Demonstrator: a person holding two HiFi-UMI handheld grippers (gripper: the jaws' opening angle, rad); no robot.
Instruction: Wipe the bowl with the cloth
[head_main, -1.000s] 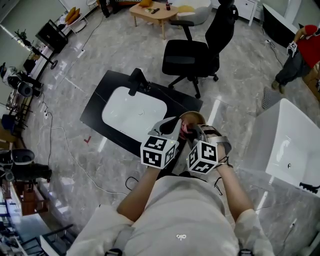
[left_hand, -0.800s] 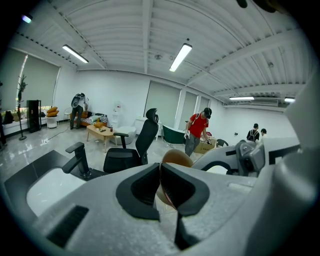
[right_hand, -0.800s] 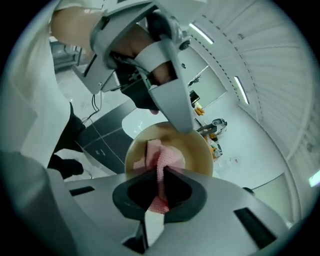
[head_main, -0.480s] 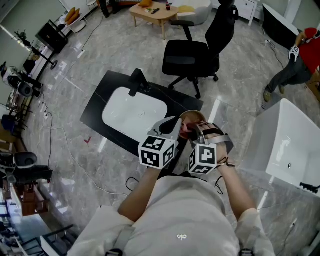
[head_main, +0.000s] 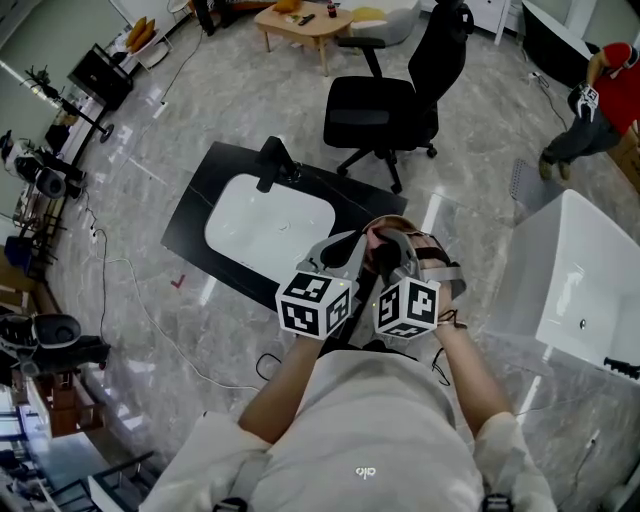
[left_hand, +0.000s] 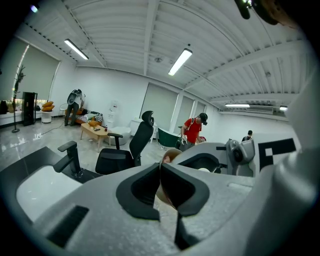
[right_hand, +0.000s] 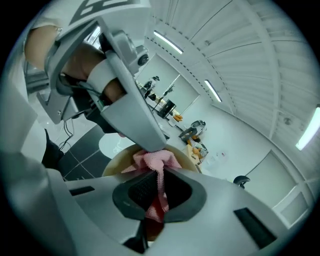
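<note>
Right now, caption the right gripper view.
Right gripper shut on pink cloth, its bunched end inside the tan bowl.

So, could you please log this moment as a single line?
left gripper: shut on bowl rim | right gripper: shut on cloth | cloth: inside bowl

A glossy grey marble-look floor (head_main: 230, 90) carries a black counter (head_main: 195, 212) with a white sink (head_main: 268, 222) and black faucet (head_main: 274, 163), a black office chair (head_main: 378, 108) just beyond it, a wooden coffee table (head_main: 300, 22) farther off, and a white bathtub (head_main: 545, 262) at the right, under a white ribbed ceiling (left_hand: 125, 30) with strip lights (left_hand: 180, 61).
</note>
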